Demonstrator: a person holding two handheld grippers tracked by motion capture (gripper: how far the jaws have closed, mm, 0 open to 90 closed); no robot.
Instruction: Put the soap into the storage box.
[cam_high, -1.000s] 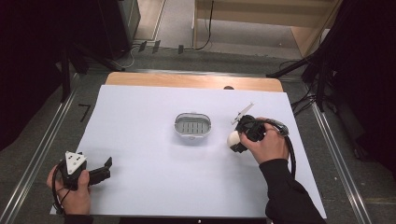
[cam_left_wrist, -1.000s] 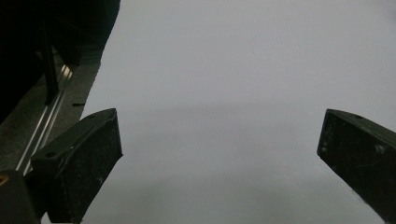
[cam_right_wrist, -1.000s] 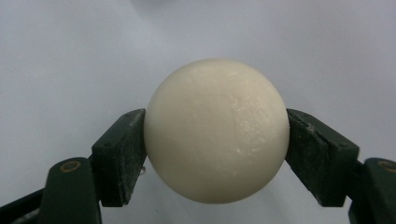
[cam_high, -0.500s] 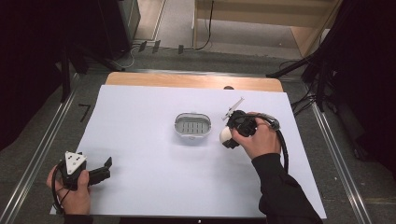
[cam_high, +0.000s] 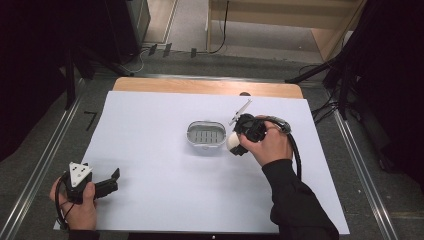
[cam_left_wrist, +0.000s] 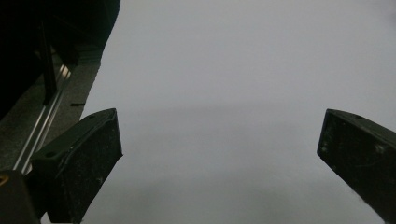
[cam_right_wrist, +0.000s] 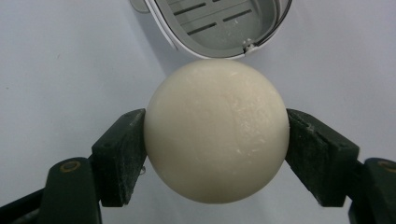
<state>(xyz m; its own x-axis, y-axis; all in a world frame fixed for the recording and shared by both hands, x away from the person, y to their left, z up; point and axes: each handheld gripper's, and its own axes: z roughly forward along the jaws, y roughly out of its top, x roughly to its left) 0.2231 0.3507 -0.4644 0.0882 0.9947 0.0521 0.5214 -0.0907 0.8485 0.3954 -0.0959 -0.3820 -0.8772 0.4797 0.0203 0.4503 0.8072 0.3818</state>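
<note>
White sheeting (cam_high: 165, 200) covers the table, with dark floor and cables beyond.

Ball of soap (cam_right_wrist: 215, 129), cream, round, is clamped between the jaws of the right gripper (cam_right_wrist: 215, 154), one pad against each flank. Seen from above, the ball (cam_high: 233, 143) is carried at the gripper's (cam_high: 237, 142) tip, just beside the right end of the soap dish (cam_high: 206, 135); whether it rests on the sheet or is lifted cannot be told.

Ahead of the right gripper, just past the ball, the dish's near rim (cam_right_wrist: 205, 49) is seen: grey, oval, slotted floor, nothing in it. Ball and rim look close; contact is not judged.

Left gripper (cam_high: 107, 185) is held well apart, at the near left corner of the sheet, jaws spread wide over bare sheet (cam_left_wrist: 224, 93), nothing between them.

Step judged: soap gripped, carry to the dish under way, placement not yet done. Next move judged to call for raising the ball over the rim, centring it above the slots, lowering, then opening. A round, possibly slick ball may roll on release; a low drop is advised.
</note>
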